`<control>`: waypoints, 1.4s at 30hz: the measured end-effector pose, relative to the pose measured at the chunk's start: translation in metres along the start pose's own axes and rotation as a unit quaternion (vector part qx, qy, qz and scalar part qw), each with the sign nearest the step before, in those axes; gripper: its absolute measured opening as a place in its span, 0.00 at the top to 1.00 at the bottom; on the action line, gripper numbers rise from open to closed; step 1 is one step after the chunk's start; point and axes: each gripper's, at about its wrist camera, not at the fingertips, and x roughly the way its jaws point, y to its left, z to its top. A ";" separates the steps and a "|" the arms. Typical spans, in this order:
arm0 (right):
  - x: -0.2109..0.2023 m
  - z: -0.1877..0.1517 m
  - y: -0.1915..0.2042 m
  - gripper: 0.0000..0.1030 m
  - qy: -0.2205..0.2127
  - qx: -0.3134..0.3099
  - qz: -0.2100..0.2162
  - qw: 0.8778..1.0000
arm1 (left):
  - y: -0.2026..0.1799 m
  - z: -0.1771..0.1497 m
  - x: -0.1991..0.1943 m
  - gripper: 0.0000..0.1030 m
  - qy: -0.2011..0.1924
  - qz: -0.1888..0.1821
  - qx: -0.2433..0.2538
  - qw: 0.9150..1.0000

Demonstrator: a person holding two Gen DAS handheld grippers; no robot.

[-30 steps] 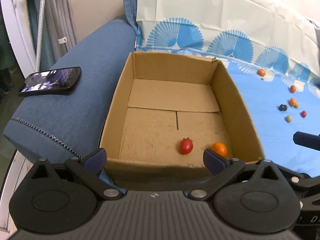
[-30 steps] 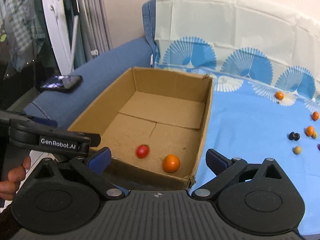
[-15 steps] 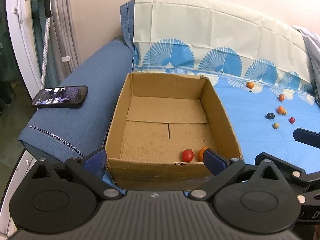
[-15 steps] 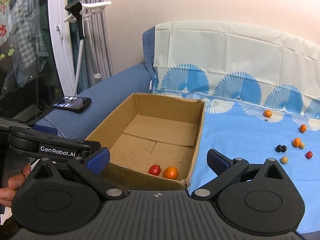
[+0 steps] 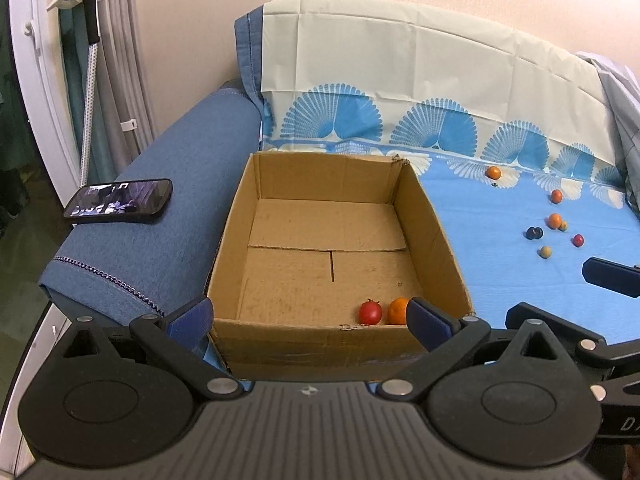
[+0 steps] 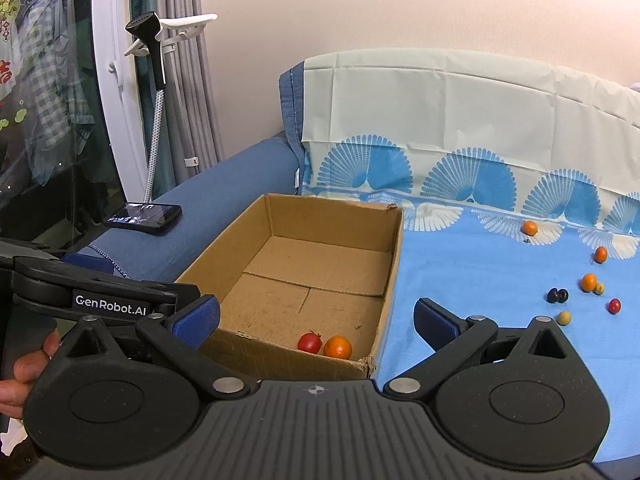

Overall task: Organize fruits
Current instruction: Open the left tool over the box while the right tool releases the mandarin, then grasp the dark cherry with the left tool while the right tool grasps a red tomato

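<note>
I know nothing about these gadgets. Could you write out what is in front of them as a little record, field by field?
Setting: a sofa seat covered with a blue patterned cloth
Container: open cardboard box on the seat
In the box: a red fruit and an orange fruit, side by side in the near corner
Loose on the cloth: several small fruits, among them a dark pair and a small red one
On the armrest: a phone
Left gripper: open, empty
Right gripper: open, empty
</note>
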 end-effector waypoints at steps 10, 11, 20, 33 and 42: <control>0.004 -0.001 0.000 0.01 0.006 0.006 -0.002 1.000 | -0.001 0.001 0.006 0.00 0.005 -0.001 0.003 1.000; 0.005 -0.001 0.000 0.01 0.006 0.006 -0.002 1.000 | -0.001 0.001 0.007 0.00 0.006 -0.001 0.003 1.000; 0.010 -0.002 -0.004 0.01 0.011 0.015 -0.004 1.000 | -0.004 0.001 0.015 0.00 0.015 -0.001 0.006 1.000; 0.016 -0.003 -0.020 0.01 0.013 0.036 -0.012 0.999 | -0.019 0.014 0.027 0.00 0.019 -0.007 0.020 1.000; 0.018 -0.007 -0.065 0.01 0.013 0.073 -0.051 0.996 | -0.057 0.033 0.045 0.00 0.024 -0.027 0.045 0.998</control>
